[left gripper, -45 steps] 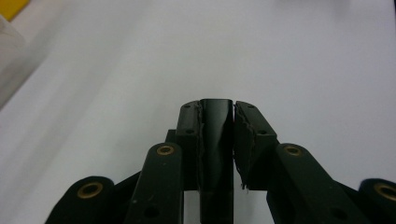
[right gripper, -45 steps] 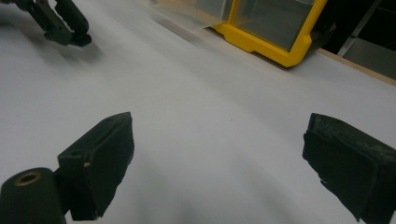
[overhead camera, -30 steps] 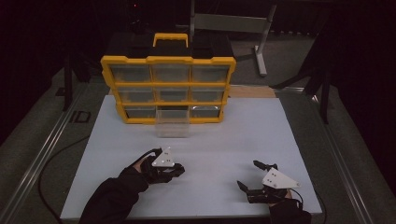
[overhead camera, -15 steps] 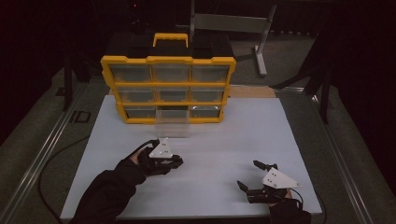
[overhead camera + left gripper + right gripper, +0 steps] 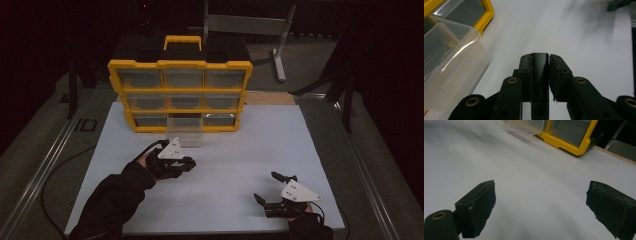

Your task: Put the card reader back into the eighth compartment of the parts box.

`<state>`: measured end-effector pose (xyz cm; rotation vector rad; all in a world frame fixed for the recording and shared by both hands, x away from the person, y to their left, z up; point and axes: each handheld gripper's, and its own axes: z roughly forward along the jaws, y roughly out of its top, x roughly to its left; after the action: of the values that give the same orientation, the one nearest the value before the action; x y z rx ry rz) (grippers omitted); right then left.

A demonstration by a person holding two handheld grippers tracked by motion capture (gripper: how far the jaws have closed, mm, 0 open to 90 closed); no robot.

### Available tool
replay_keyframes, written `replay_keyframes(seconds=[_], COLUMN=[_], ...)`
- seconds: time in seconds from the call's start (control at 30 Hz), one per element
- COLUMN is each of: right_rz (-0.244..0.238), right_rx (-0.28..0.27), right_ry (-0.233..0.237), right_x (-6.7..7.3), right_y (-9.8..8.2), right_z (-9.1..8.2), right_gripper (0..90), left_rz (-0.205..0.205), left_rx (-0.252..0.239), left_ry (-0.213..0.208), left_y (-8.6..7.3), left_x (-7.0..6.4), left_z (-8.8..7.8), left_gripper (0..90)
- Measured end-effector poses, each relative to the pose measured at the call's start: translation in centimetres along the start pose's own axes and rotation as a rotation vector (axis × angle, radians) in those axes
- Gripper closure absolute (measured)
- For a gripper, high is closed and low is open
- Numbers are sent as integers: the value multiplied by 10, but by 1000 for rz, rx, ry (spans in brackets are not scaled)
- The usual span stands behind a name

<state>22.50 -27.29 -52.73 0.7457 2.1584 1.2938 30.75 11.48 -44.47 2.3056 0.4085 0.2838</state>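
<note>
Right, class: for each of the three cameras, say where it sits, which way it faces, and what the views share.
High view: above the person's side, facing forward and down at table, organizer, drawer; a sleeve, left gripper, right gripper show.
Left gripper view: on the left gripper, facing down along jaws shut on a black piece, drawer beside.
Right gripper view: on the right gripper, low, facing across the table between open jaws to the organizer.
Shared: all show table and organizer.
</note>
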Motion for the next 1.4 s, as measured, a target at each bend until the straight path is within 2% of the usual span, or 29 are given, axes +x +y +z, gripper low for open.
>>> replay_keyframes(seconds=[0.53, 0.97, 1.4], right_rz=[-2, -4, -3], right_rx=[1, 4, 4], right_ry=[2, 1, 5], right_x=[0, 0, 0], right_y=[0, 0, -1], right_z=[0, 0, 0], right_gripper=[89, 89, 89], left_rz=[-10, -22, -40], left_rx=[-17, -31, -51], left_ry=[31, 81, 115], left_y=[17, 28, 40], left_x=[16, 28, 38], left_z=[-13, -20, -21], left_gripper=[732, 732, 731])
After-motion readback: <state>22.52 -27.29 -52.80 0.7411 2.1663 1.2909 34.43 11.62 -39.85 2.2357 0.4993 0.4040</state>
